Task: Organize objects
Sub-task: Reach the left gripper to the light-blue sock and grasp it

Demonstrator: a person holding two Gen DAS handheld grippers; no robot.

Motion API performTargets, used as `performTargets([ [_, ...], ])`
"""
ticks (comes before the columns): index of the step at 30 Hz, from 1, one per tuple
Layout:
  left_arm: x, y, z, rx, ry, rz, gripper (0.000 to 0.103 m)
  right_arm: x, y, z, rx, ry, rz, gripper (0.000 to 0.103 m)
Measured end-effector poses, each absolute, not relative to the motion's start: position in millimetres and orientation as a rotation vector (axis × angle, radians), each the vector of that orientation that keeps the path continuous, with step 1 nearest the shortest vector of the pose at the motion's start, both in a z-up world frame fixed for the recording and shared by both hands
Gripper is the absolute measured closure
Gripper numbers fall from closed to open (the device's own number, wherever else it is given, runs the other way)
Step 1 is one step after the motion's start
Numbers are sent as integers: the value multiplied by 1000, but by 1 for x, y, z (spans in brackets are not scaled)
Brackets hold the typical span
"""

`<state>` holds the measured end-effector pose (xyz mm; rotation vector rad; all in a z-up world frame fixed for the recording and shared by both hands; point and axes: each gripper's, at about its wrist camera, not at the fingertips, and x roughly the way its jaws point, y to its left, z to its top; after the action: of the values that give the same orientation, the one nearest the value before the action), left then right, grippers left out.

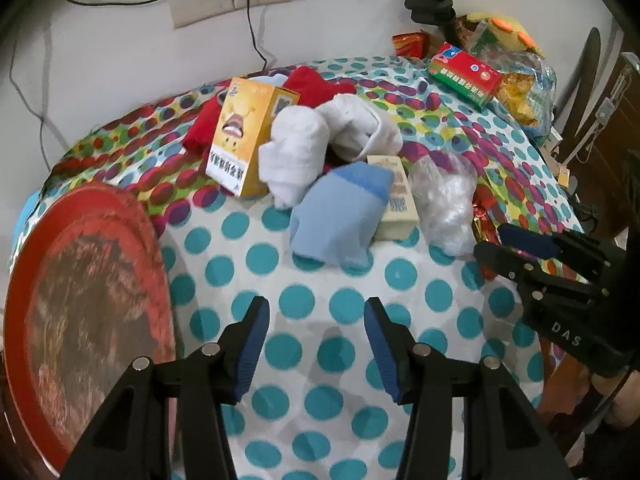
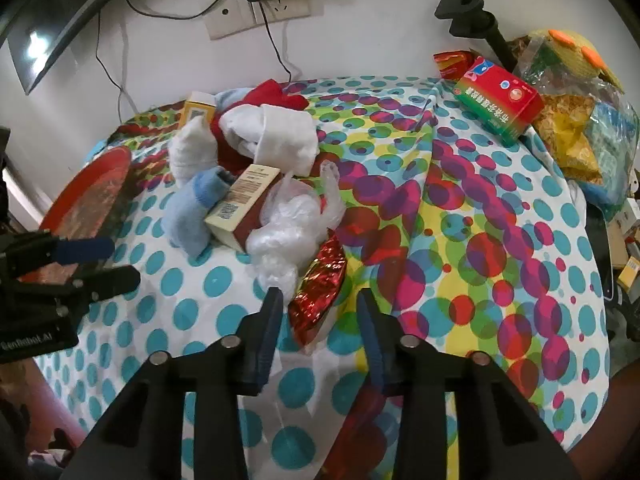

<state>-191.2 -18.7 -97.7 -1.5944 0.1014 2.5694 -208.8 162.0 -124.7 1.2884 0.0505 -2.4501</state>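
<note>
Spotted cloth (image 2: 460, 208) covered the table under a wall socket (image 2: 256, 8), and your clutter sat bunched toward the back: socks, small boxes, a crumpled clear plastic bag (image 2: 288, 216). Your right gripper (image 2: 318, 316) straddled the red foil wrapper (image 2: 320, 292) at the heap's near edge, jaws apart and not yet pressing it. That foil looked light, crinkly and slippery, so you probably wanted the bunched middle, not a loose corner. Your left gripper (image 1: 316, 320) hung unclenched over bare cloth, nothing between its pads, beside the red tray (image 1: 84, 312), the blue sock (image 1: 340, 208) just ahead
</note>
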Motion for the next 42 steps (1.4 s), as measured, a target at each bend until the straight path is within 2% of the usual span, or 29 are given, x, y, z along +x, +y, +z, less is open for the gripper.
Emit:
performTargets([
  [3,-200,-17,-100,-1587,103,2557,53,-213,162,-127,1281,47,-2453,77],
  [20,-242,-1,-123,-1634,117,2488,52,-216,177,-131,1244,-70,-2414,77],
  [30,-242,-9,-124,-1618,49,2511,53,-218,180,-134,1242,-107,-2404,76],
  [34,-237,-11,-122,-1594,54,2532,75,-218,181,-134,1242,-119,-2402,75],
  [37,-233,-13,-120,-1587,26,2524,80,-218,181,-134,1241,-114,-2405,76],
  [42,-222,-14,-117,-1592,26,2507,81,-216,181,-132,1239,-100,-2414,78],
])
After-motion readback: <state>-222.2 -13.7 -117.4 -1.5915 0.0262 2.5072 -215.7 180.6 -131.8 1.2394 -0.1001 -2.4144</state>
